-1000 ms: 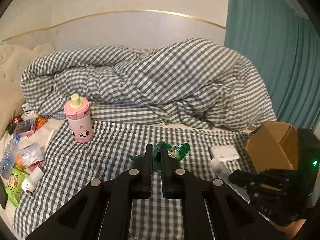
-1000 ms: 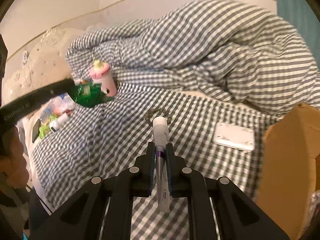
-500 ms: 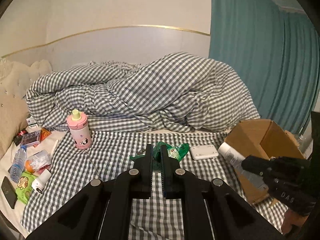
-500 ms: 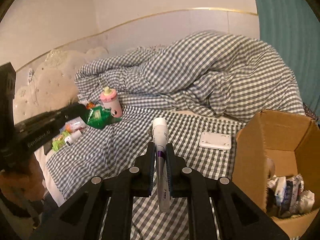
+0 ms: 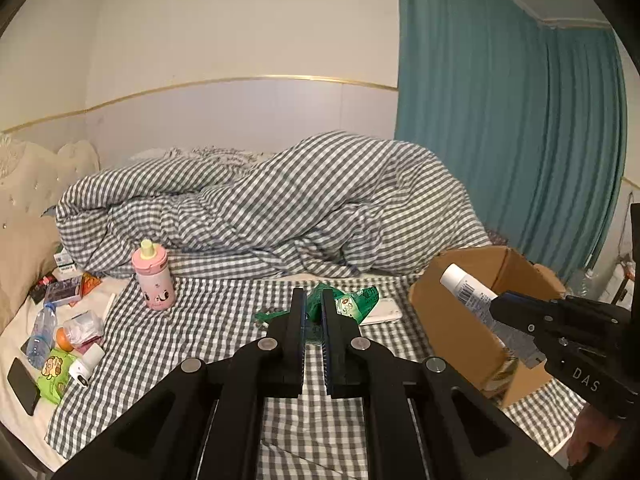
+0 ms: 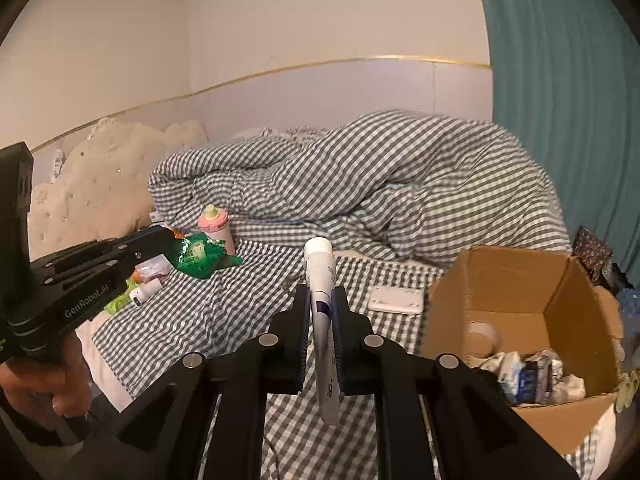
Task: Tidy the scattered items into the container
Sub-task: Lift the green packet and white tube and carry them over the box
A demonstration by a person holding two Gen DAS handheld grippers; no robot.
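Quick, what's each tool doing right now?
Left tool: closed on the green packet.
Right tool: closed on the white tube.

I count one brown cardboard box (image 6: 516, 300), one pink bottle with a yellow spout (image 5: 154, 280), one green foil packet (image 6: 198, 258), one white squeeze tube (image 6: 322, 280), one flat white rectangular case (image 6: 396, 299).

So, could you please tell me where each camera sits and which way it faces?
Left wrist: on the left gripper, facing the bed; jaws shut on a green packet; the right gripper shows.
Right wrist: on the right gripper, facing the same way; jaws shut on a white tube; a hand shows.
Shared: cardboard box, pink bottle.
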